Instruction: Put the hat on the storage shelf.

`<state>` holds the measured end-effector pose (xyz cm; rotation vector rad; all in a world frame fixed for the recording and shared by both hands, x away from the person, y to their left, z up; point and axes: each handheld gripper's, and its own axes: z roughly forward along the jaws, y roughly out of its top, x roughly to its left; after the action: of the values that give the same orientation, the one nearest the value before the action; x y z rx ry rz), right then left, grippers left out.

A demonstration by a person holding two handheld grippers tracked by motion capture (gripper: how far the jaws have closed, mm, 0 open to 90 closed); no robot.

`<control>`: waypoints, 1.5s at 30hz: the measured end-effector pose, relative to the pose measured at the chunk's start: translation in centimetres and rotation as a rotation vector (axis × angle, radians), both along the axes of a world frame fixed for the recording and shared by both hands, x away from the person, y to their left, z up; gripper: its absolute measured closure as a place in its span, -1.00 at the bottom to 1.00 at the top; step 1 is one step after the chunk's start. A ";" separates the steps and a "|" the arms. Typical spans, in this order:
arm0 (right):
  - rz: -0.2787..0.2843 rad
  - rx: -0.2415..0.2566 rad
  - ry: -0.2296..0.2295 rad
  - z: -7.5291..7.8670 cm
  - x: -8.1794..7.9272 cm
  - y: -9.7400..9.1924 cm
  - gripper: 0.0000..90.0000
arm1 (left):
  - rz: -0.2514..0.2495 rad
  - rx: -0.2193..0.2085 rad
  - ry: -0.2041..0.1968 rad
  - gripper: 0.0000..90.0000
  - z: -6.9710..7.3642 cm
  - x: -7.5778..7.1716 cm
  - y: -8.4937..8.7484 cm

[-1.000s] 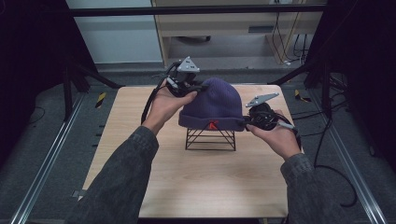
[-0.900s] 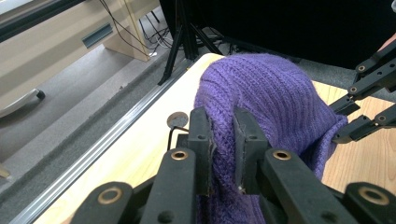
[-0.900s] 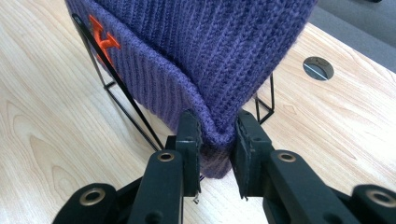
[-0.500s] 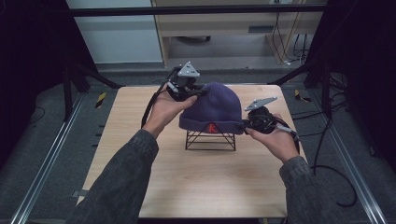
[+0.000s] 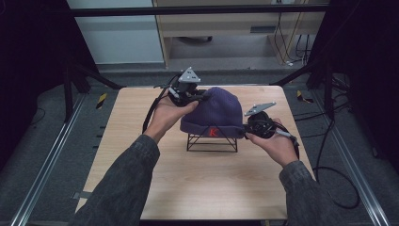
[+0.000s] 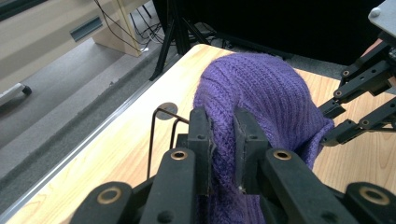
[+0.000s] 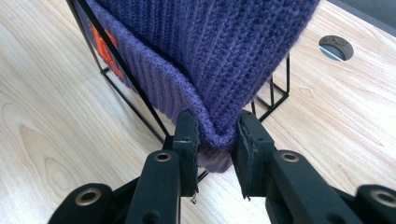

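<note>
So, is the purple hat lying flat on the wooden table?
No, the purple hat sits on a black wire stand, raised above the table.

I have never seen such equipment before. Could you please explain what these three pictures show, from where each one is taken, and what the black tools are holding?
A person sits at a light wooden table and holds a hand-operated black gripper in each hand; there is no robot arm. The high view looks down from above the person, whose sleeves enter from below. The other two pictures come from small cameras riding on each tool, looking along its two fingers.

On the table stands a black wire stand, and a purple knitted beanie with a red logo sits over it.

The left gripper pinches the knit at one side of the hat. The right gripper pinches the folded brim at the opposite side. Both are shut on the fabric.
</note>
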<state>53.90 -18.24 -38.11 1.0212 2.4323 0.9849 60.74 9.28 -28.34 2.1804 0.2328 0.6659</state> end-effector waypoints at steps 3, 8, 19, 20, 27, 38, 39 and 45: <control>-0.004 0.006 0.001 -0.3 0.0 0.0 0.60 | 0.010 -0.020 0.003 0.75 -0.4 -0.2 0.2; -0.012 -0.001 0.005 -0.8 0.1 0.0 0.59 | 0.007 0.003 0.011 0.75 -1.0 -0.1 0.2; -0.016 -0.061 0.038 -2.3 0.6 0.4 0.57 | -0.010 0.043 0.040 0.74 -3.3 -0.4 0.7; -0.014 -0.069 0.040 -2.5 0.5 0.5 0.57 | -0.012 0.046 0.039 0.74 -3.5 -0.4 0.8; -0.018 -0.066 0.056 -3.6 0.3 0.4 0.55 | -0.011 0.036 0.047 0.74 -4.3 -1.0 1.1; -0.018 -0.066 0.065 -4.4 0.2 0.7 0.51 | -0.008 0.037 0.057 0.72 -4.9 -1.4 1.5; -0.015 -0.069 0.065 -4.4 0.1 0.7 0.52 | -0.008 0.041 0.056 0.72 -4.9 -1.5 1.5; -0.016 -0.070 0.067 -4.5 0.1 0.6 0.51 | -0.007 0.042 0.056 0.71 -4.9 -1.6 1.3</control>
<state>53.98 -17.59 -42.66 1.0637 2.4896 0.8676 59.17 10.59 -33.24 2.2410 0.2424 0.6110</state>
